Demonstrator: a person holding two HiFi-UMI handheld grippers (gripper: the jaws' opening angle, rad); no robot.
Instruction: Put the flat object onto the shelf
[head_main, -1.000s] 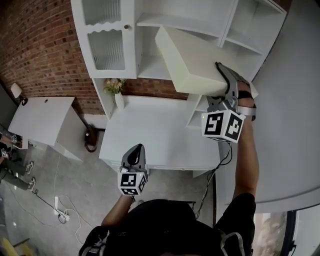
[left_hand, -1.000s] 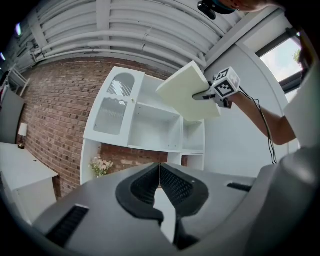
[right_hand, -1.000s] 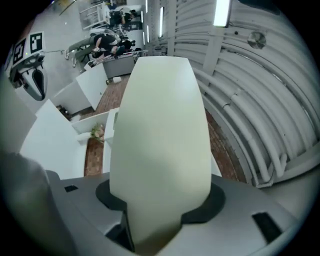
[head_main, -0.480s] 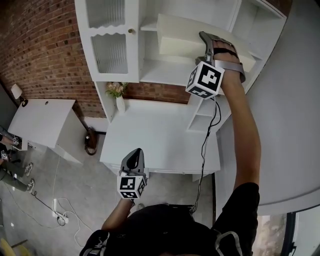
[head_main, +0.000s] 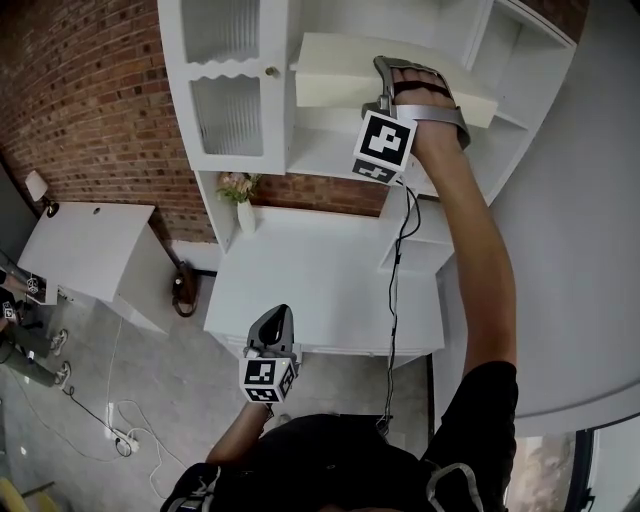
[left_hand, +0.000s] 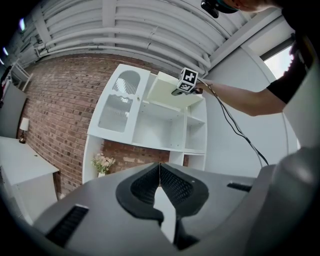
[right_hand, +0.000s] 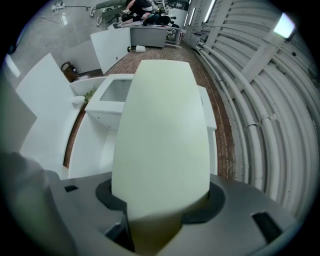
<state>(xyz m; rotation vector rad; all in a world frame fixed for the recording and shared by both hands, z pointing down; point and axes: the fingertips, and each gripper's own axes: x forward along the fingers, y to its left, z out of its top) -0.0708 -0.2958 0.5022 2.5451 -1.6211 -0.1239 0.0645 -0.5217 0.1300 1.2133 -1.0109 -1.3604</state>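
Pale cream flat rectangular slab, clamped at its near edge in my right gripper's half-spread jaws, extends straight ahead at the mouth of the upper open bay of the white wooden shelf unit. A ribbed-glass cupboard door flanks it on the left. My left gripper, jaws together and empty, hangs well below.

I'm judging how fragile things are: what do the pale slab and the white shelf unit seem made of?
The slab: looks like painted or laminated board, possibly foam; matte cream faces, thick square edges, no visible grain. The shelf unit: likely painted wood or MDF; smooth white panels. Its door panes look ribbed and translucent, glass or acrylic.
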